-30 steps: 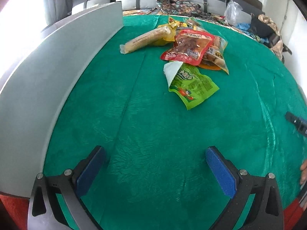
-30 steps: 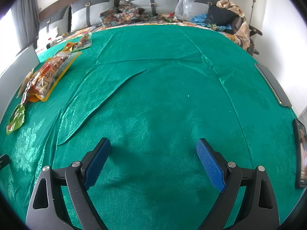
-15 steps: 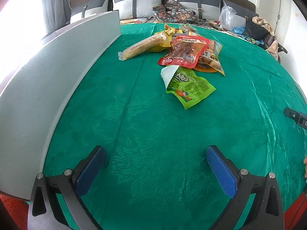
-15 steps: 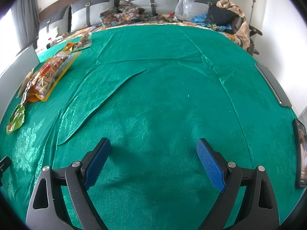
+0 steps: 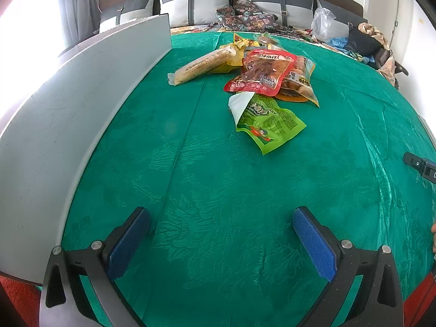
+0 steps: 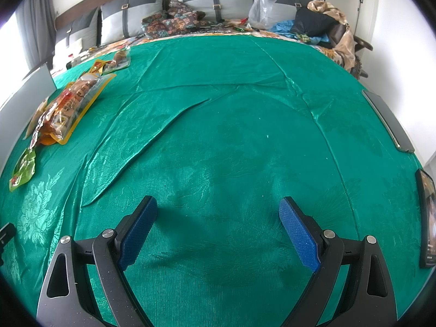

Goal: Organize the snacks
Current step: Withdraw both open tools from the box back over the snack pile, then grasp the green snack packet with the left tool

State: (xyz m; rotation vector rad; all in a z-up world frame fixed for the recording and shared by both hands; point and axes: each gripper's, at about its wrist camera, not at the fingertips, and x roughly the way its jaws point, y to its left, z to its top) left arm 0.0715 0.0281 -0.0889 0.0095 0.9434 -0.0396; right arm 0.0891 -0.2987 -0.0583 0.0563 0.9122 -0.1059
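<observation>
A heap of snack packs lies on the green cloth [image 5: 218, 179] ahead of my left gripper [image 5: 221, 219], which is open and empty. Nearest is a green pouch [image 5: 268, 124]; behind it a red pouch [image 5: 263, 72], an orange-edged pack [image 5: 299, 80] and a long tan roll [image 5: 203, 65]. In the right wrist view the same heap sits far left: the green pouch [image 6: 23, 169] and the orange-edged pack [image 6: 72, 106], with smaller packs [image 6: 111, 64] farther back. My right gripper [image 6: 218, 209] is open over bare cloth, holding nothing.
A grey upright panel [image 5: 81, 114] lines the left side of the cloth. Two dark flat devices [image 6: 387, 120] [image 6: 426, 218] lie along the right edge. Cushions, a plastic bag [image 6: 260, 6] and clothes sit beyond the far edge. The right gripper's tip [image 5: 421, 163] shows at right.
The left wrist view has tilted up slightly, so the snack heap sits lower in frame. The right gripper has not moved.
</observation>
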